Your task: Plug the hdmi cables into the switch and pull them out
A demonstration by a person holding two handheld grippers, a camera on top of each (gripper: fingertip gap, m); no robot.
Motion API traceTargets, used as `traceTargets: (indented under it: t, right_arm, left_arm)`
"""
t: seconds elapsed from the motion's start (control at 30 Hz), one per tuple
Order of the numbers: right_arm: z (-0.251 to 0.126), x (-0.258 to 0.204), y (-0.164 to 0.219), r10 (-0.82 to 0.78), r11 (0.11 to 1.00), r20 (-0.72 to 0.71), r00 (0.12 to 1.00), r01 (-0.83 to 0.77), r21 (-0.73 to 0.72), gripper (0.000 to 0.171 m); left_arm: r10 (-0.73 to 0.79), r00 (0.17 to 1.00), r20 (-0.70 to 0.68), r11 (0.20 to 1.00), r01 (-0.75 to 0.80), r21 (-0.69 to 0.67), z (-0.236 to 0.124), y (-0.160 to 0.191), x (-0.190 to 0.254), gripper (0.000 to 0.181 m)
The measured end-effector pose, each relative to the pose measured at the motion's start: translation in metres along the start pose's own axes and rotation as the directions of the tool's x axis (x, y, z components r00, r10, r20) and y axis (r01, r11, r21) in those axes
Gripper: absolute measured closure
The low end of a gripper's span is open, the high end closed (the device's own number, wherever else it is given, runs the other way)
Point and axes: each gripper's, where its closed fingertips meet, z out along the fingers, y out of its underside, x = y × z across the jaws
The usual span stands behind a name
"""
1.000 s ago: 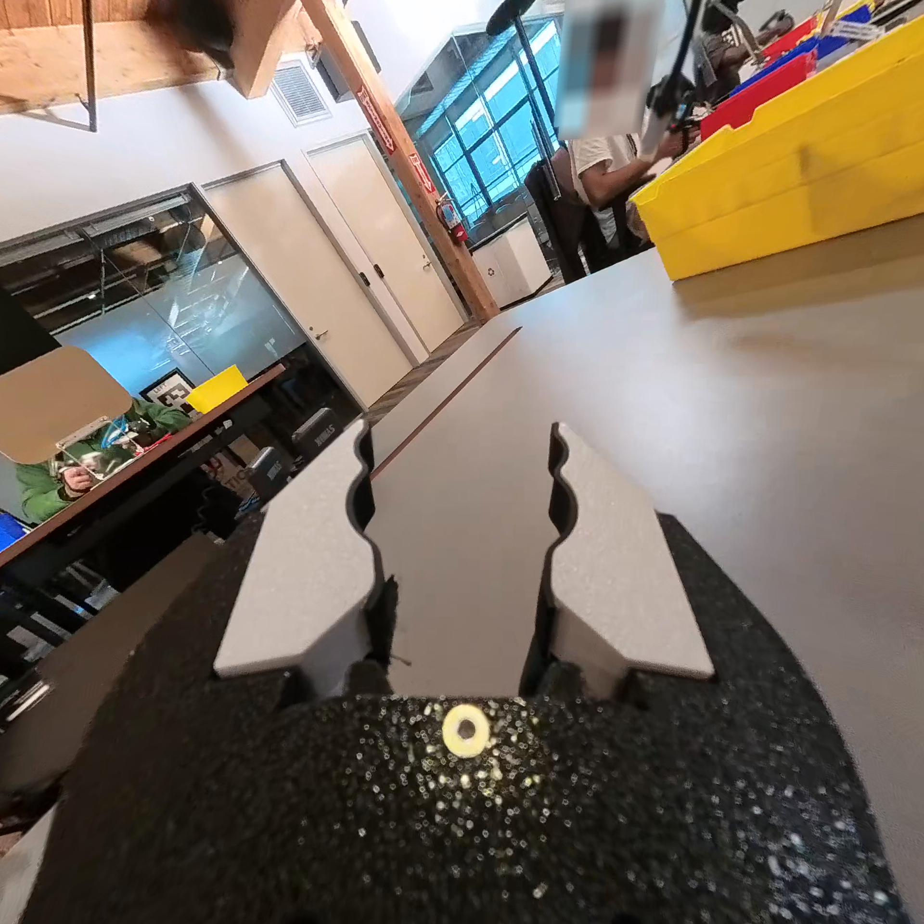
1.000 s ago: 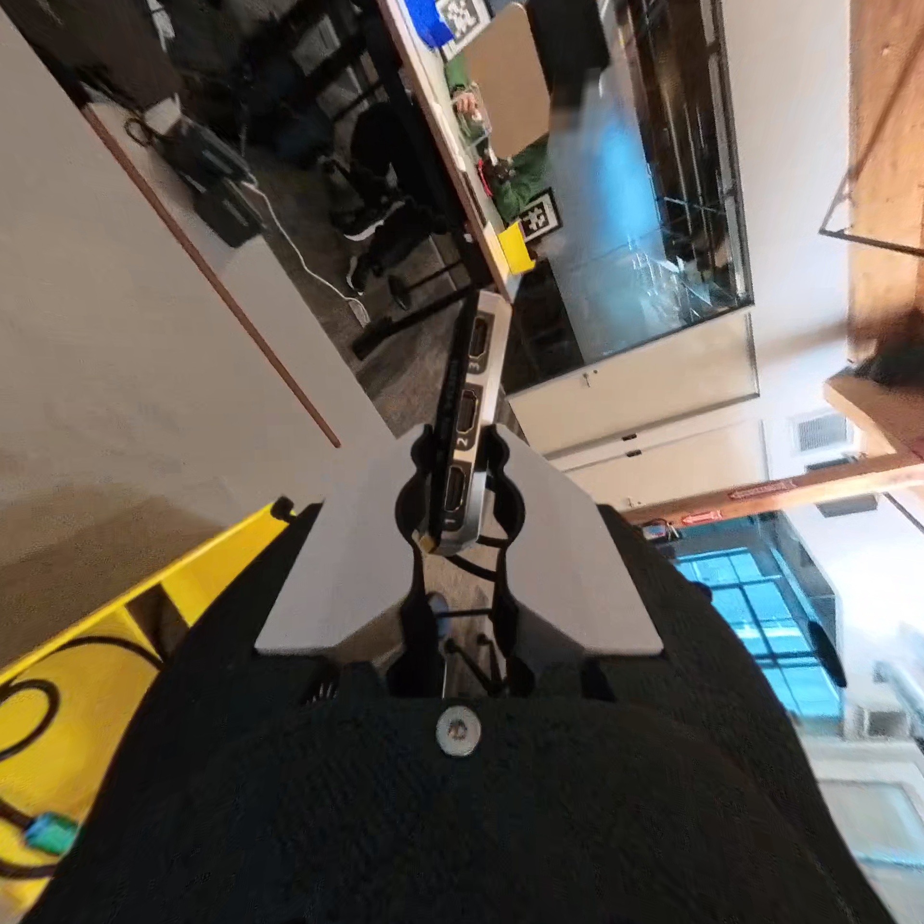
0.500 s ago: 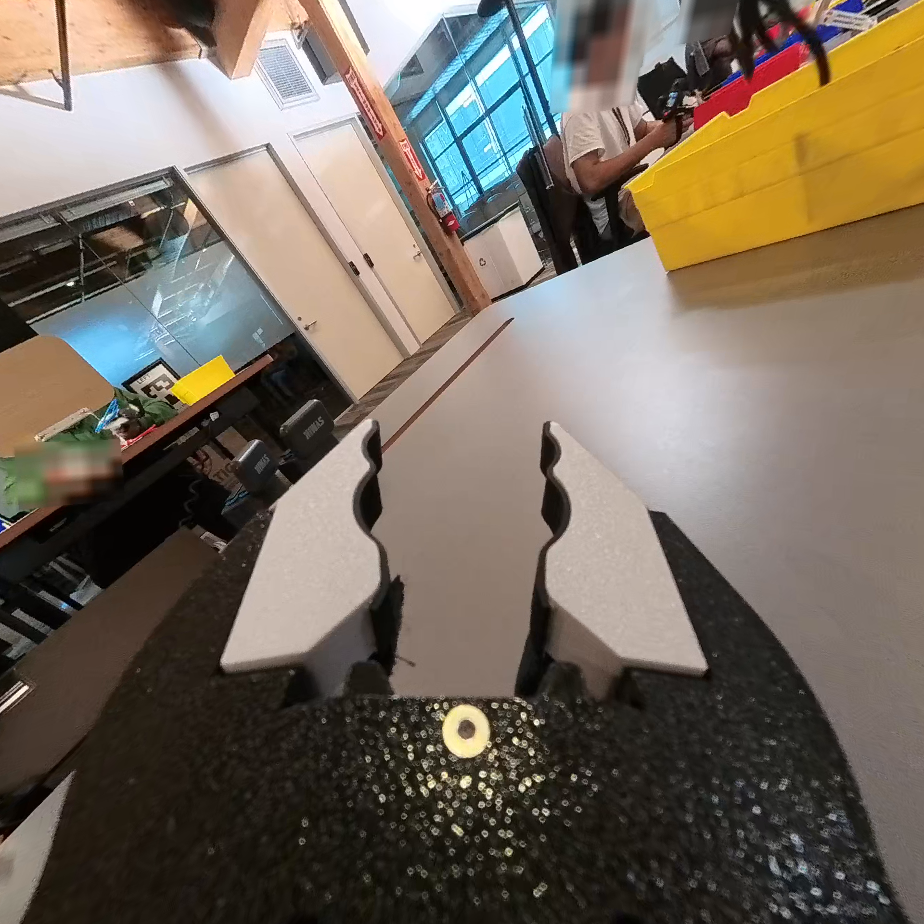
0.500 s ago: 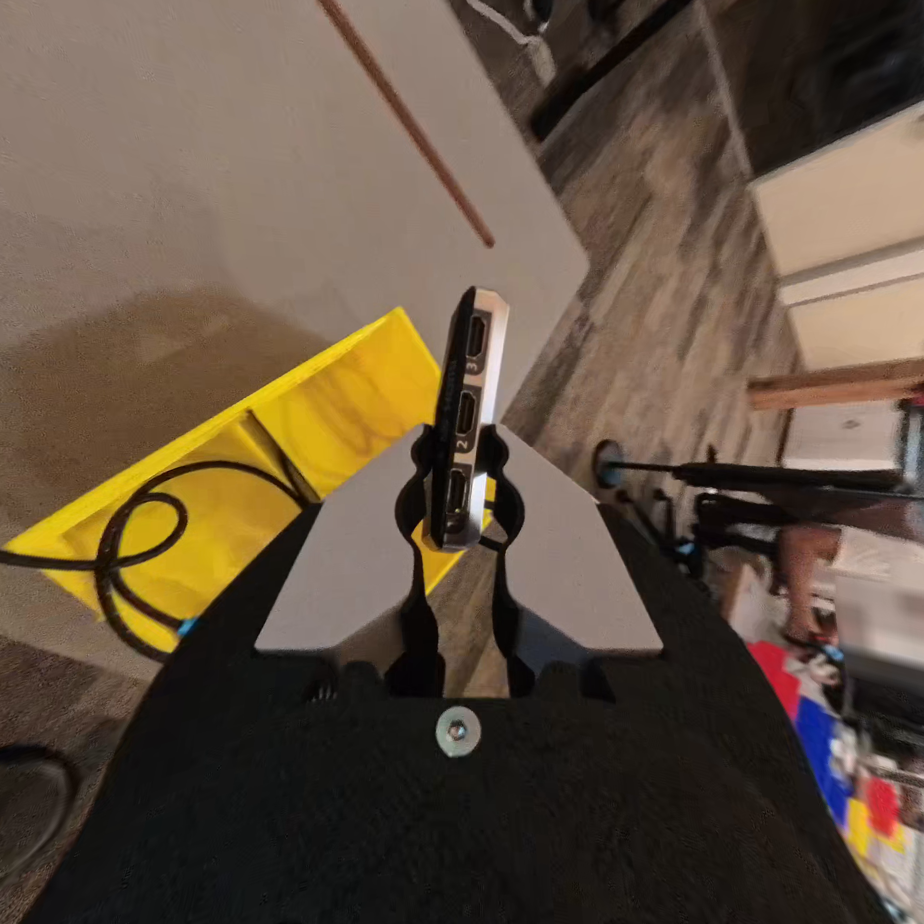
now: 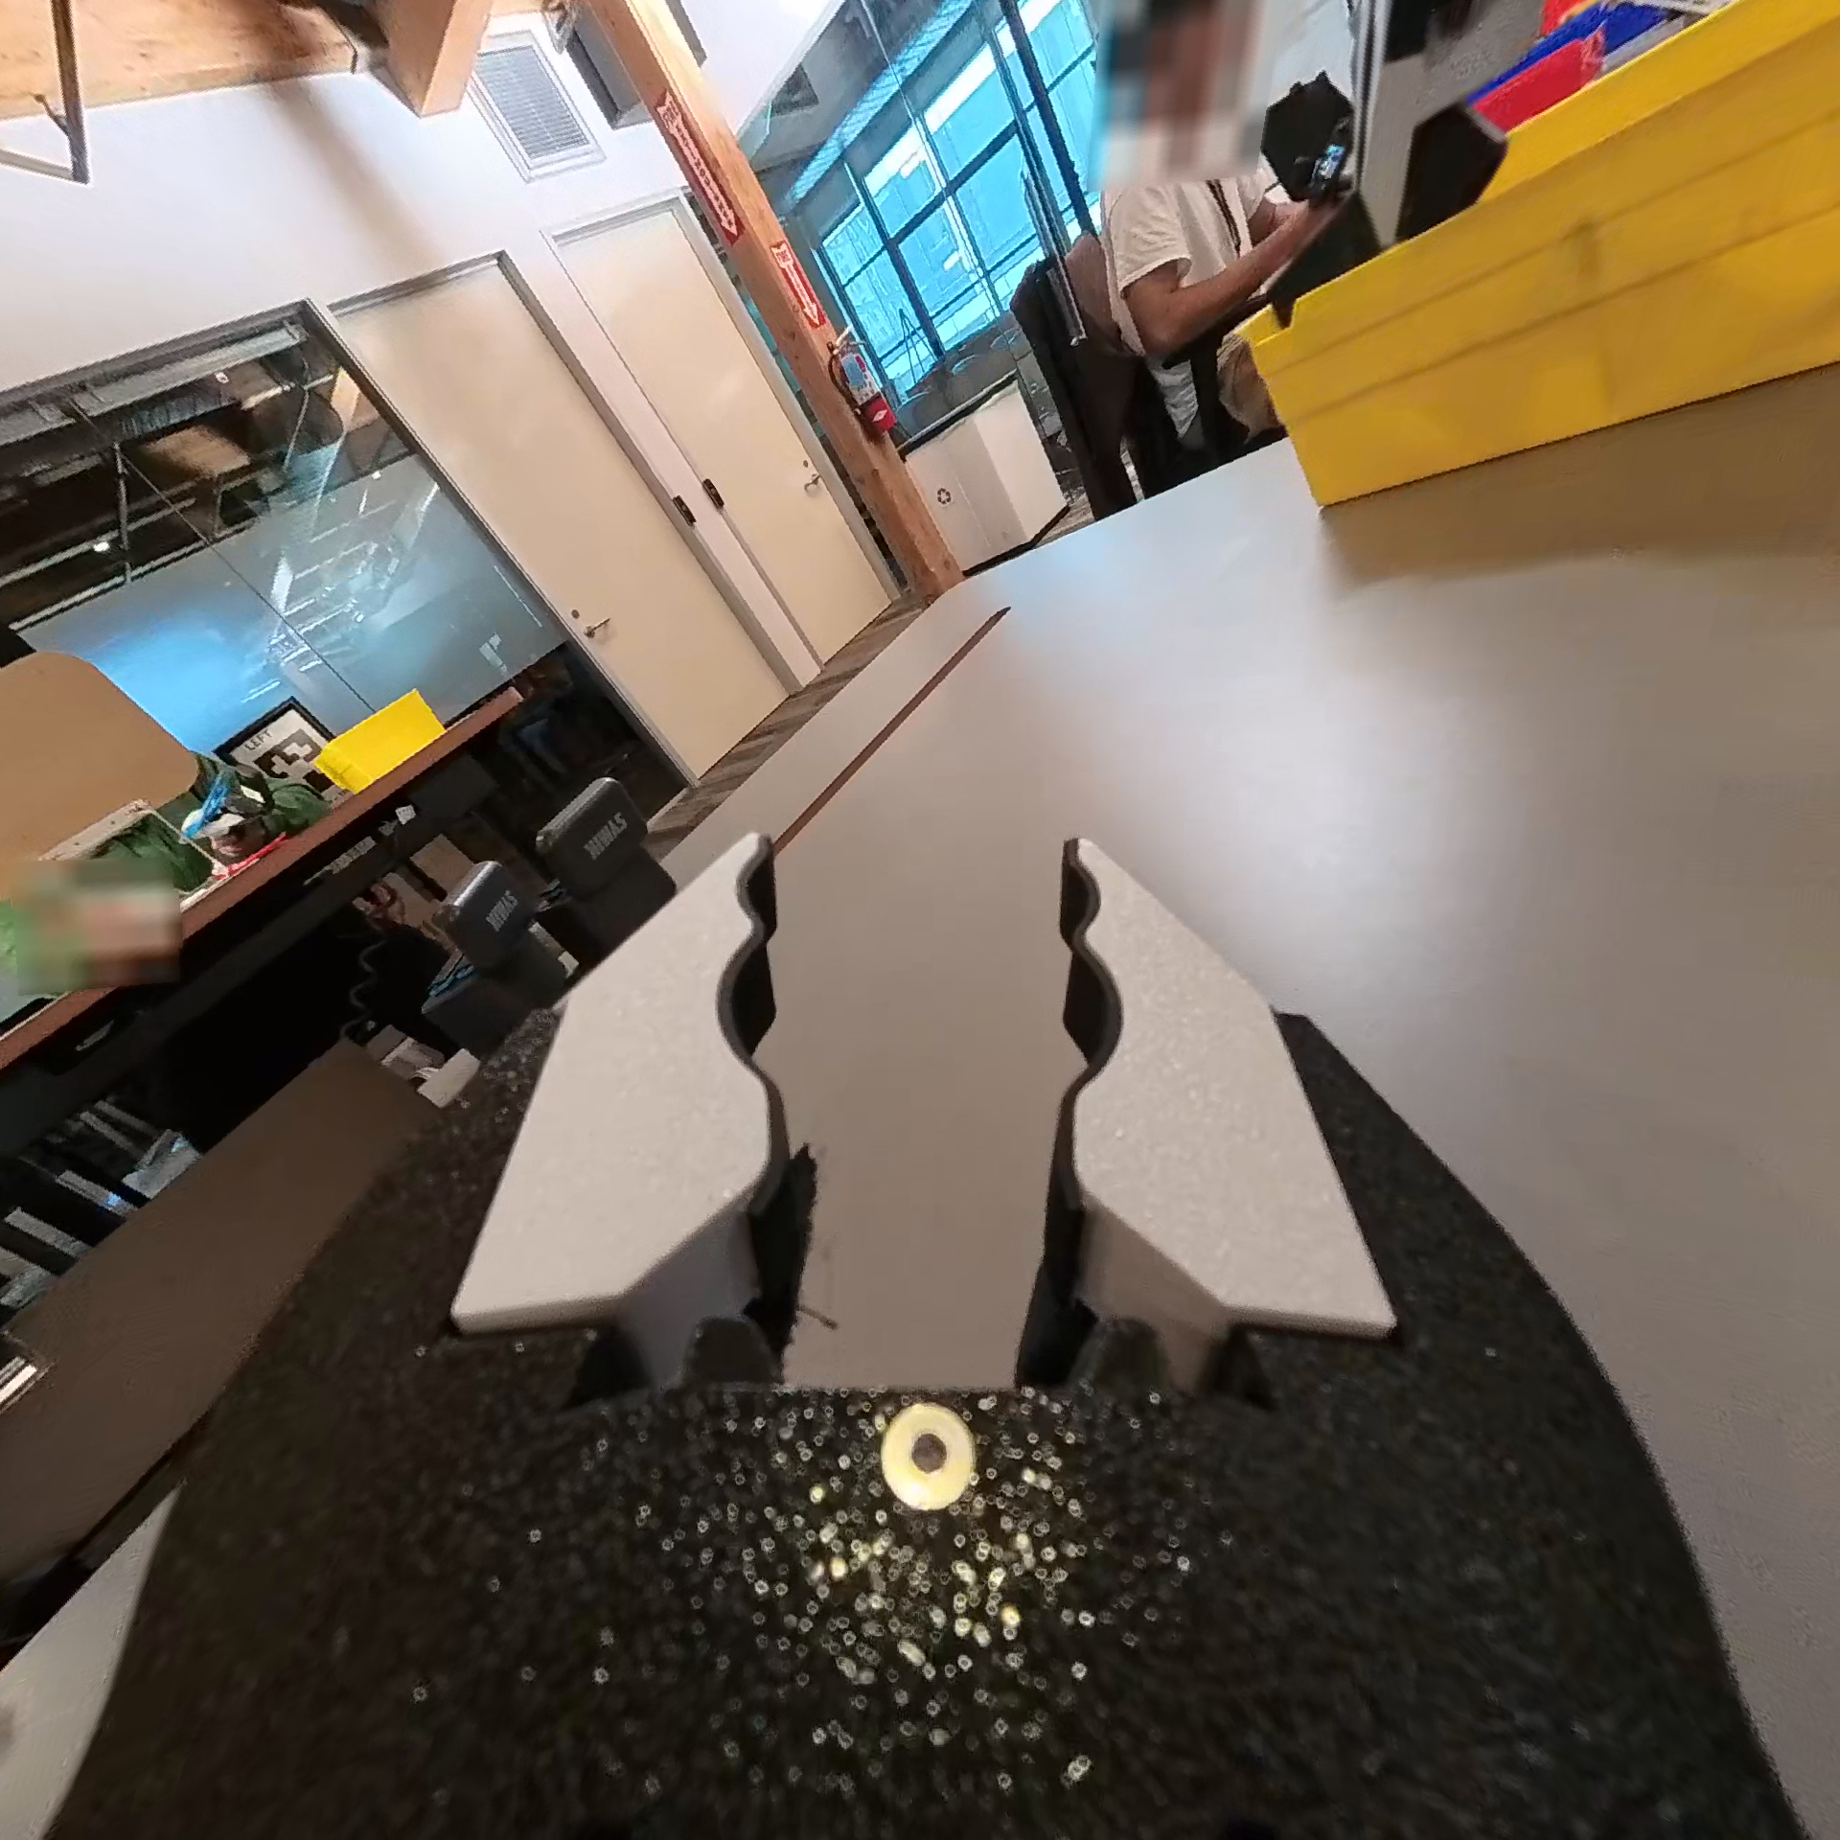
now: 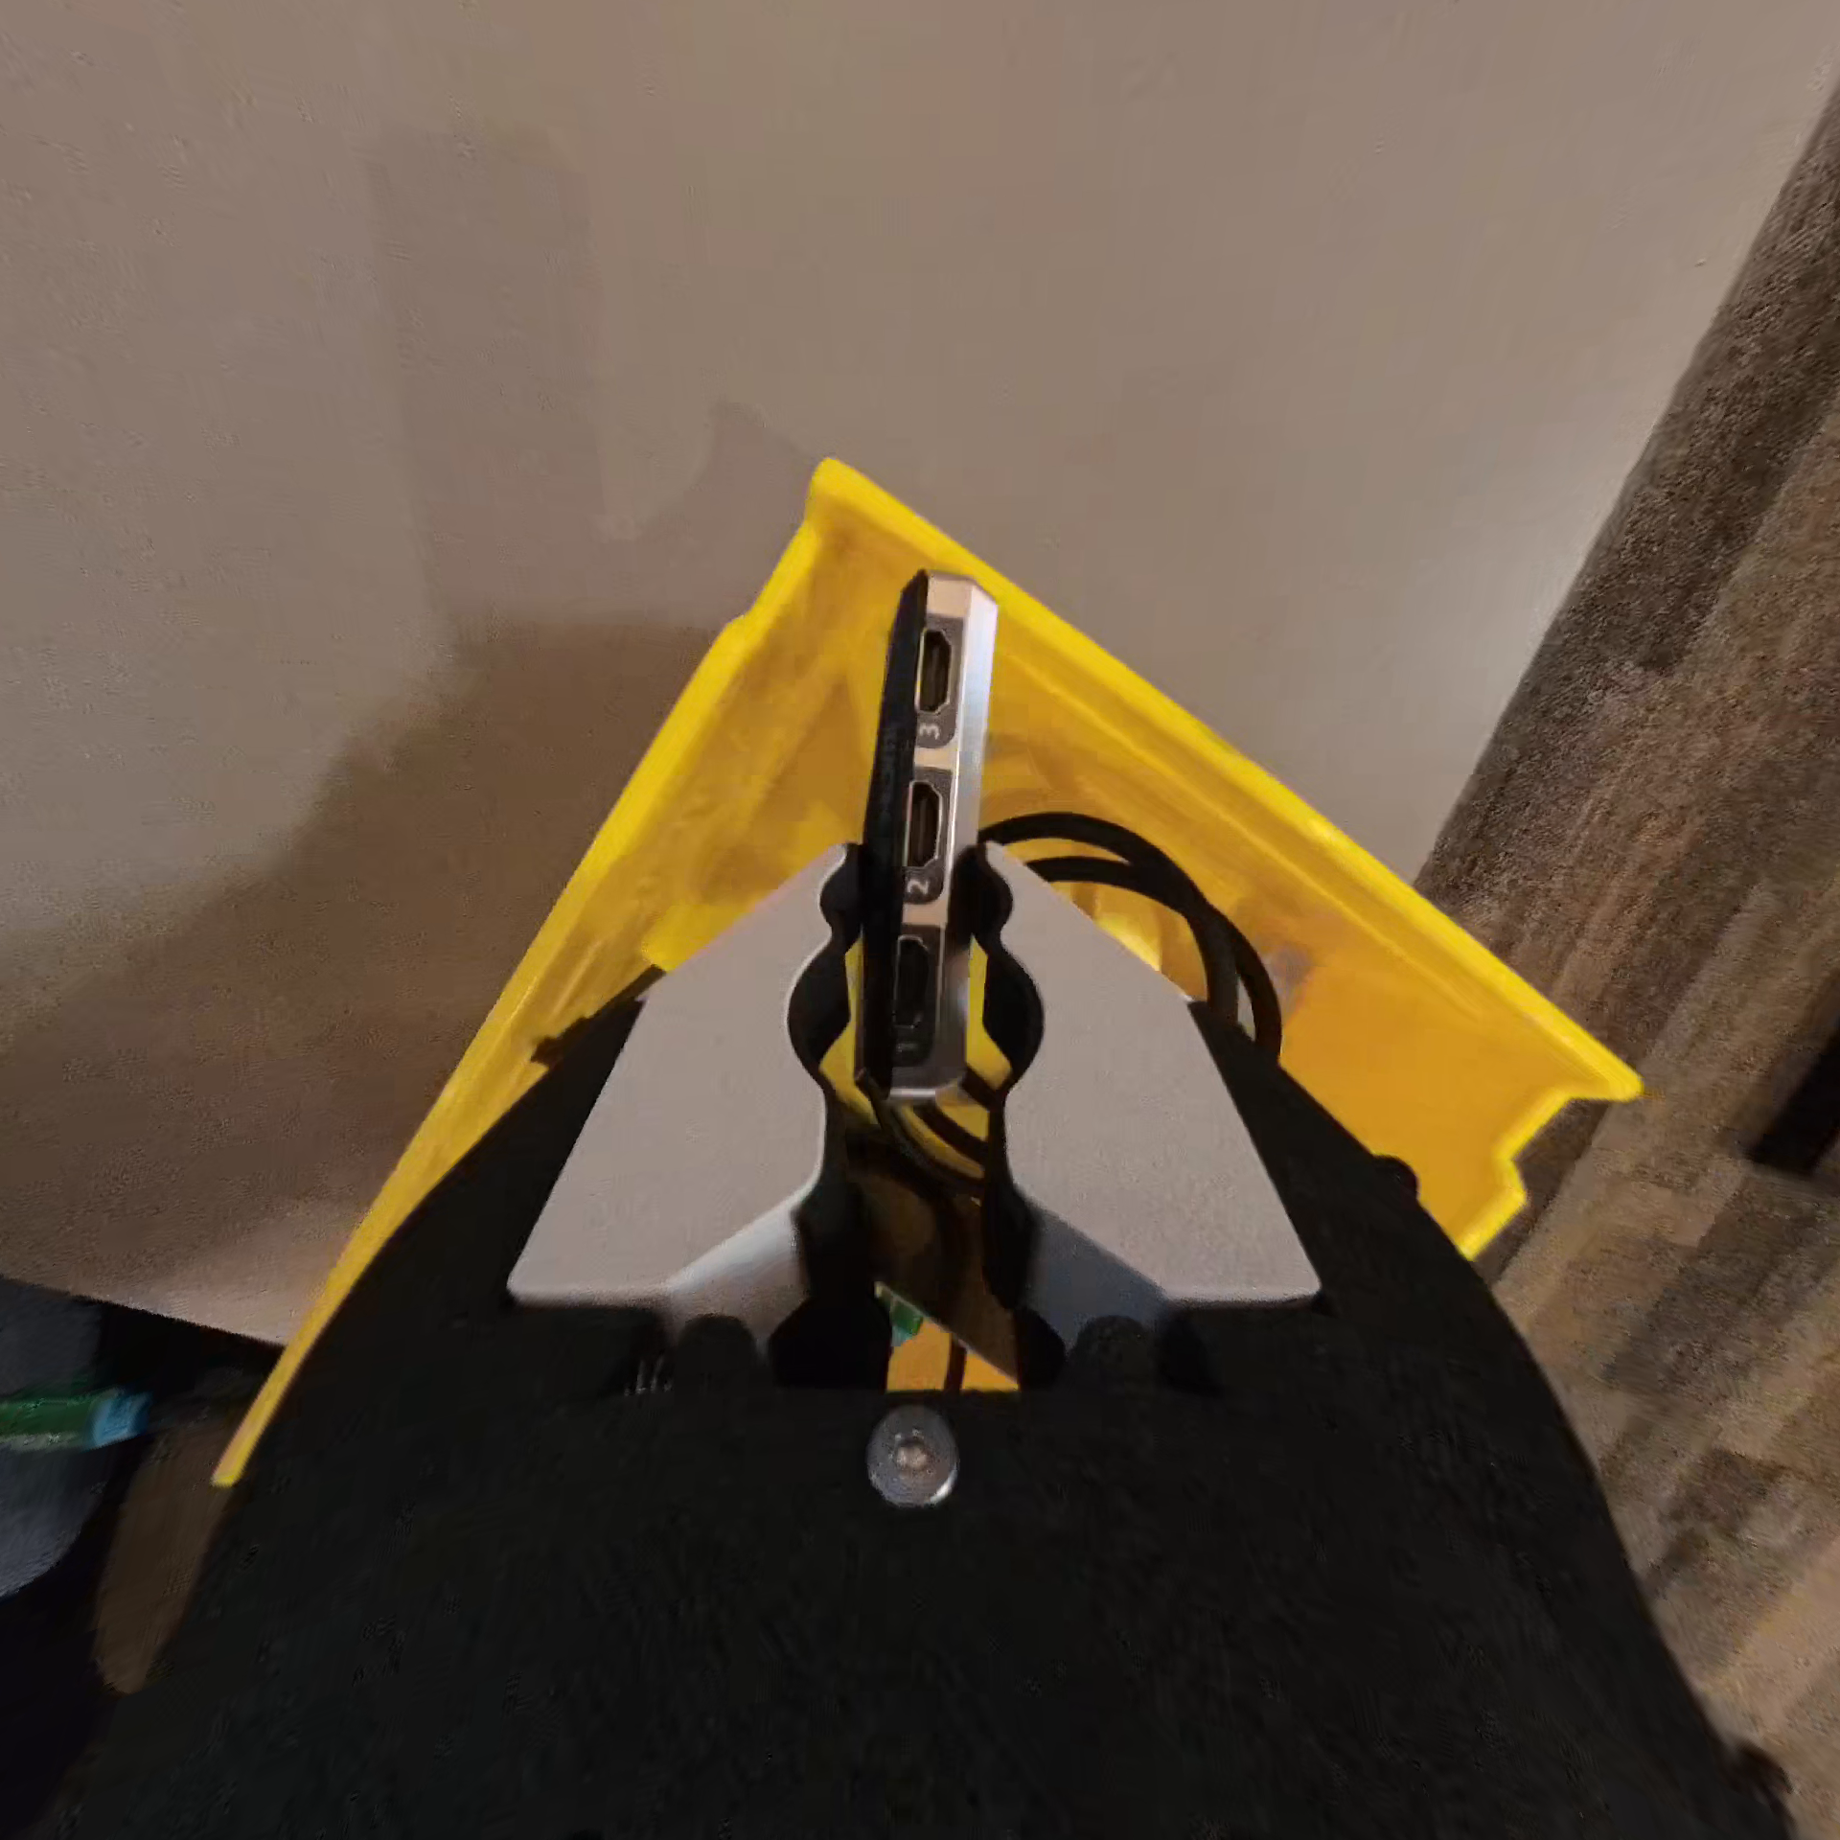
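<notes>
Swinging down since a moment ago, the right gripper (image 6: 911,876) pinches the switch (image 6: 921,846) over the yellow bin (image 6: 1294,846), where black cables (image 6: 1195,896) lie half hidden. The left gripper (image 5: 916,866) stays spread above the worktop (image 5: 1394,797).

Silver-and-black switch (image 6: 926,846), yellow bin (image 6: 1294,896), black cables (image 6: 1210,926), grey table (image 5: 1394,797).

Bright daylight; wide-angle edge distortion; slight blur
</notes>
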Motion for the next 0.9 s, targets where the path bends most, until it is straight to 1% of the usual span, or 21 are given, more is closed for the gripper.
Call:
traceTargets:
  t: [0.07, 0.13, 0.17, 0.2, 0.23, 0.27, 0.3, 0.37, 0.4, 0.47, 0.5, 0.53, 0.57, 0.6, 0.63, 0.67, 0.73, 0.8, 0.83, 0.87, 0.9]
  right_arm:
    - [0.017, -0.002, 0.007, 0.013, 0.997, 0.015, 1.0, -0.011, -0.072, 0.15]
    - [0.033, -0.008, 0.017, -0.028, 0.986, 0.019, 0.999, 0.031, -0.161, 0.149]
    - [0.036, -0.006, 0.022, -0.067, 0.977, -0.019, 0.998, 0.061, -0.207, 0.141]
    - [0.034, -0.001, 0.025, -0.111, 0.965, -0.069, 0.991, 0.091, -0.247, 0.128]
    - [0.027, 0.005, 0.025, -0.152, 0.955, -0.129, 0.98, 0.113, -0.273, 0.12]
    - [0.015, 0.011, 0.02, -0.191, 0.952, -0.209, 0.959, 0.129, -0.278, 0.117]
    - [-0.002, 0.017, 0.011, -0.22, 0.955, -0.303, 0.927, 0.141, -0.259, 0.113]
    - [-0.043, 0.016, -0.017, -0.242, 0.969, -0.489, 0.838, 0.183, -0.166, 0.102]
    - [-0.066, 0.006, -0.034, -0.245, 0.968, -0.575, 0.781, 0.229, -0.102, 0.1]
    - [-0.108, -0.038, -0.072, -0.218, 0.93, -0.695, 0.685, 0.362, 0.065, 0.1]
    - [-0.125, -0.069, -0.091, -0.173, 0.886, -0.728, 0.664, 0.427, 0.179, 0.101]
    - [-0.139, -0.105, -0.109, -0.111, 0.819, -0.732, 0.672, 0.479, 0.316, 0.104]
    - [-0.147, -0.144, -0.126, -0.055, 0.723, -0.7, 0.712, 0.512, 0.464, 0.107]
    - [-0.151, -0.183, -0.14, -0.02, 0.605, -0.64, 0.768, 0.518, 0.604, 0.111]
    - [-0.149, -0.217, -0.152, -0.01, 0.489, -0.571, 0.821, 0.502, 0.713, 0.115]
    - [-0.142, -0.243, -0.161, -0.007, 0.393, -0.509, 0.861, 0.471, 0.79, 0.115]
    - [-0.116, -0.269, -0.177, 0.033, 0.244, -0.43, 0.902, 0.41, 0.879, 0.115]
    - [-0.077, -0.277, -0.192, 0.072, 0.118, -0.41, 0.909, 0.4, 0.909, 0.117]
    - [-0.053, -0.276, -0.197, 0.093, 0.1, -0.441, 0.893, 0.432, 0.896, 0.119]
    - [-0.029, -0.274, -0.202, 0.114, 0.106, -0.501, 0.858, 0.491, 0.865, 0.123]
    - [-0.007, -0.275, -0.206, 0.117, 0.122, -0.563, 0.818, 0.551, 0.826, 0.124]
  left_arm:
    - [-0.012, 1.0, -0.004, 1.0, 0.012, -0.011, 0.001, 0.002, 0.0, 0.126]
    - [-0.026, 1.0, -0.005, 0.999, 0.026, -0.02, 0.001, 0.004, -0.001, 0.125]
    - [-0.031, 0.999, -0.008, 0.999, 0.031, -0.024, 0.002, 0.005, 0.0, 0.125]
    - [-0.034, 0.999, -0.006, 0.999, 0.034, -0.028, 0.002, 0.006, -0.001, 0.124]
    - [-0.034, 0.999, -0.005, 0.999, 0.034, -0.03, 0.002, 0.006, -0.001, 0.124]
    - [-0.034, 0.999, -0.006, 0.999, 0.033, -0.031, 0.002, 0.006, -0.001, 0.124]
    - [-0.032, 0.999, -0.007, 0.999, 0.031, -0.032, 0.002, 0.006, 0.0, 0.124]
    - [-0.02, 1.0, -0.013, 0.999, 0.019, -0.035, 0.003, 0.006, 0.002, 0.123]
    - [-0.011, 1.0, -0.016, 0.999, 0.01, -0.037, 0.003, 0.006, 0.003, 0.123]
    - [0.015, 1.0, -0.024, 0.999, -0.016, -0.039, 0.003, 0.006, 0.006, 0.123]
    - [0.032, 0.999, -0.028, 0.999, -0.033, -0.038, 0.003, 0.006, 0.008, 0.123]
    - [0.054, 0.998, -0.033, 0.998, -0.055, -0.037, 0.003, 0.005, 0.01, 0.123]
    - [0.08, 0.996, -0.039, 0.996, -0.081, -0.039, 0.003, 0.004, 0.013, 0.123]
    - [0.11, 0.993, -0.041, 0.993, -0.112, -0.04, 0.002, 0.003, 0.016, 0.123]
    - [0.144, 0.989, -0.04, 0.989, -0.145, -0.036, 0.001, 0.001, 0.019, 0.123]
    - [0.17, 0.985, -0.038, 0.985, -0.171, -0.034, -0.001, -0.003, 0.021, 0.123]
    - [0.175, 0.984, -0.041, 0.984, -0.176, -0.004, -0.008, -0.022, 0.027, 0.125]
    - [0.15, 0.988, -0.044, 0.989, -0.15, 0.001, -0.016, -0.045, 0.028, 0.124]
    - [0.113, 0.993, -0.031, 0.993, -0.114, -0.033, -0.021, -0.053, 0.023, 0.123]
    - [0.072, 0.997, -0.027, 0.995, -0.074, -0.073, -0.027, -0.059, 0.017, 0.12]
    - [0.033, 0.999, -0.016, 0.994, -0.035, -0.106, -0.036, -0.064, 0.008, 0.119]
